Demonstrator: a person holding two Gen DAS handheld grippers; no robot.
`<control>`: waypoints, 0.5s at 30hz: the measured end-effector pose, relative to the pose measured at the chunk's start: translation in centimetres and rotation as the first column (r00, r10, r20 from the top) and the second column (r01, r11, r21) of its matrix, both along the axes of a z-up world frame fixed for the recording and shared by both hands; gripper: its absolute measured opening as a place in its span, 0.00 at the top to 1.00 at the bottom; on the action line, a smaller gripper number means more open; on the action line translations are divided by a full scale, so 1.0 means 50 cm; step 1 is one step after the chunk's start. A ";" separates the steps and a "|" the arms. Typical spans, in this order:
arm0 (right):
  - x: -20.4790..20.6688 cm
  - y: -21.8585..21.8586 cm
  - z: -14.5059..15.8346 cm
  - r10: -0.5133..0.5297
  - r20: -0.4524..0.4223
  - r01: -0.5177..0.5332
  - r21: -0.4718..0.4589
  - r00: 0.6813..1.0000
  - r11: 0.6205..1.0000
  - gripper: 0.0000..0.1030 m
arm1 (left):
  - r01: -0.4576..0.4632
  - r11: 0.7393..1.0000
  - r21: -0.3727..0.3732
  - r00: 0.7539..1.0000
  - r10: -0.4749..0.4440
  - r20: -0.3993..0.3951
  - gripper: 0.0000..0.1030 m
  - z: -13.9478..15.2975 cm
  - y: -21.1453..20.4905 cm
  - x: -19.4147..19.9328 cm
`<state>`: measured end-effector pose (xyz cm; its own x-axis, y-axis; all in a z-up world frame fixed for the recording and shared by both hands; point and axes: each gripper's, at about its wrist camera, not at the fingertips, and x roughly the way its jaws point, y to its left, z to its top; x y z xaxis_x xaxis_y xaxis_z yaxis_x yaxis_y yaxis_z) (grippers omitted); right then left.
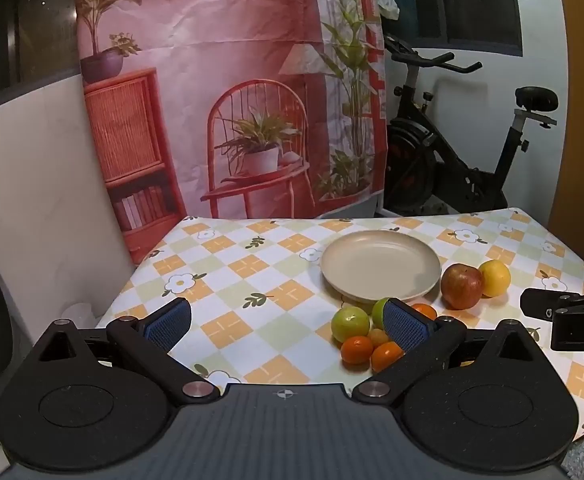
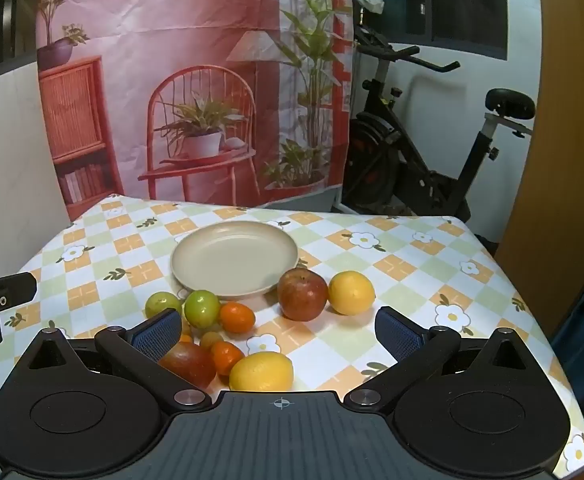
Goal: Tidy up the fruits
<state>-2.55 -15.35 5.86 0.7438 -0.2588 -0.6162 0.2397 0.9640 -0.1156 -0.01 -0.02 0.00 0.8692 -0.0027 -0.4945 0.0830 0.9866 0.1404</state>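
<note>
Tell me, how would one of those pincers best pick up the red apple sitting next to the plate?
Grip the red apple across its widest middle, coming from above and the near side with the open right gripper. It is round with no handle, so only the middle gives the pads hold. A yellow citrus fruit sits close on its right and the plate behind it, so one finger must slip into that narrow gap.

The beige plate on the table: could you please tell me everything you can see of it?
The plate is round, beige, matte like plastic or ceramic, with a low raised rim. It is empty and lies flat on the checked tablecloth, toward the far middle. A red apple sits right by its near rim; whether they touch is unclear. No tongs touch it.
</note>
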 end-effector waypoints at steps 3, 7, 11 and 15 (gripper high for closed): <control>0.001 0.000 0.000 -0.003 -0.015 0.003 -0.003 1.000 1.000 0.00 | 0.004 1.000 -0.006 1.000 -0.004 -0.006 0.00 0.000 0.000 0.000; -0.001 0.000 0.000 -0.002 -0.005 0.002 -0.005 1.000 1.000 0.00 | 0.017 1.000 0.008 1.000 -0.017 -0.004 0.00 -0.008 -0.004 0.001; -0.001 -0.001 0.000 -0.002 -0.007 0.002 -0.002 1.000 1.000 0.00 | 0.016 1.000 0.013 1.000 -0.016 0.003 0.00 -0.005 -0.006 -0.007; -0.002 0.000 0.001 -0.003 -0.005 0.003 -0.004 1.000 1.000 0.00 | 0.009 1.000 0.004 1.000 -0.009 0.006 0.00 -0.003 0.002 -0.005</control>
<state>-2.65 -15.37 5.90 0.7397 -0.2634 -0.6193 0.2422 0.9627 -0.1203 -0.24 0.10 -0.14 0.8720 -0.0089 -0.4894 0.0913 0.9853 0.1447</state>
